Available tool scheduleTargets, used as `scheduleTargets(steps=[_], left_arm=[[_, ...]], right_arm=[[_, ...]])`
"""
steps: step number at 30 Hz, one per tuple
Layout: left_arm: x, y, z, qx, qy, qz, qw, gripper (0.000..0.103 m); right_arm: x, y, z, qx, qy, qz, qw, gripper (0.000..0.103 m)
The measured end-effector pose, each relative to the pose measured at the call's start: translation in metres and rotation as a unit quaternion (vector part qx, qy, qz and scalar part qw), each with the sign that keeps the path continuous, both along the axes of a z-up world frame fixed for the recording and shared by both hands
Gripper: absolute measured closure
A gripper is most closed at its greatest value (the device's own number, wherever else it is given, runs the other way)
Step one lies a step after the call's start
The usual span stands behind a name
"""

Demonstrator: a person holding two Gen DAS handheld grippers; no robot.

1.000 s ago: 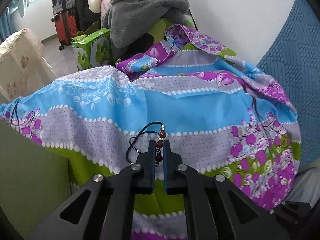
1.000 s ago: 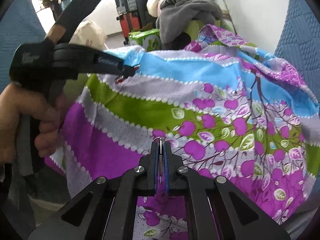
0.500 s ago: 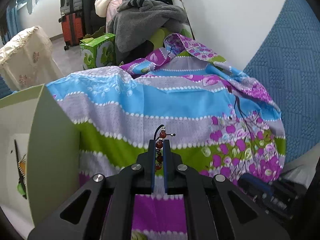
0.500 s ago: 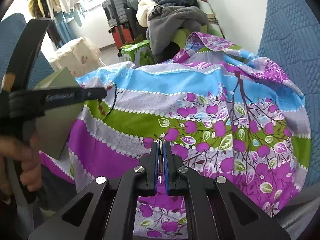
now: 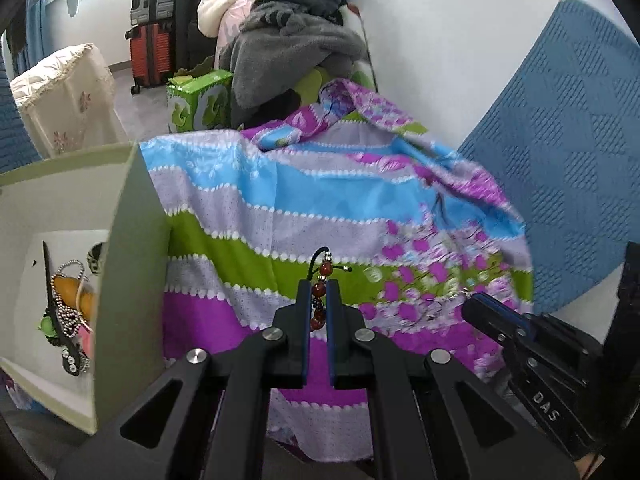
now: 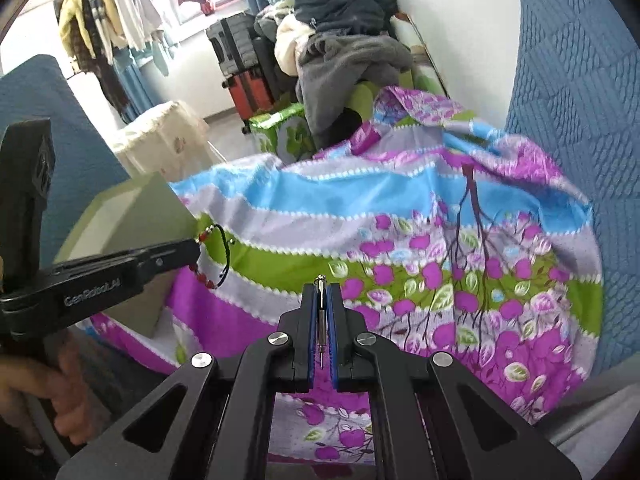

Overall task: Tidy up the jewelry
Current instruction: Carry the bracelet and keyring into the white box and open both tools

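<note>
The left gripper (image 5: 318,304) is clamped on a red-bead bracelet (image 5: 319,300), the strand pinched between its blue-lined fingers with a black cord loop poking out just past the tips. From the right wrist view the same bracelet (image 6: 210,256) droops below that tool in a slack curve, free of the quilt. It looks light and floppy: round, glossy beads on thin braided cord, so a grip on the beads could roll or slip, and I'd judge the cord or a tight pinch across 2 beads safer.

The right gripper (image 6: 320,316) is closed on a thin metal pin-like piece (image 6: 319,312), stiff and slender, its rounded head peeping beyond the tips; exactly what jewelry it is I cannot tell. Small and smooth, it could drop unnoticed into the folds.

To the left gripper's left stands an open pale-green box (image 5: 120,240) with stiff walls, already holding a silvery bead chain (image 5: 68,300) among other pieces. Ahead of both tools spreads a soft floral quilt (image 5: 320,200), banded blue, lilac, green and purple.
</note>
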State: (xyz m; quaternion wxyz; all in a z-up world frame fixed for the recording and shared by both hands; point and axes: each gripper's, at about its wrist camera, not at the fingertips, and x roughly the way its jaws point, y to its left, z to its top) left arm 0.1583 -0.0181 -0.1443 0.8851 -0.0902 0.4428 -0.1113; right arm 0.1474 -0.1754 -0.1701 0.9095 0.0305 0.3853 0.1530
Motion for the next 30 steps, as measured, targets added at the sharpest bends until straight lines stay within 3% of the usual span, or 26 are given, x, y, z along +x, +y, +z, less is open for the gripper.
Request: scheduleTargets(steps=[10,19,25,30], left_arm=[[-0.004,0.034,0.081,0.006,-0.074,0.021,0.9970,0.097],[-0.008,0.088,0.124,0.023,-0.114,0.070,0.9908,0.097],[-0.017,0.130,0.136,0.026,-0.122,0.104,0.9868,0.097],[-0.028,0.165,0.131,0.022,-0.116,0.142,0.9827,0.097]], right_arm=[[0.010,0.034,0.085,0.013,-0.065,0.030,0.997,0.100],[0.028,0.087,0.147,0.032,-0.112,0.070,0.991,0.099],[0.034,0.130,0.163,0.039,-0.119,0.111,0.986,0.099],[0.034,0.171,0.152,0.039,-0.104,0.151,0.982,0.099]])
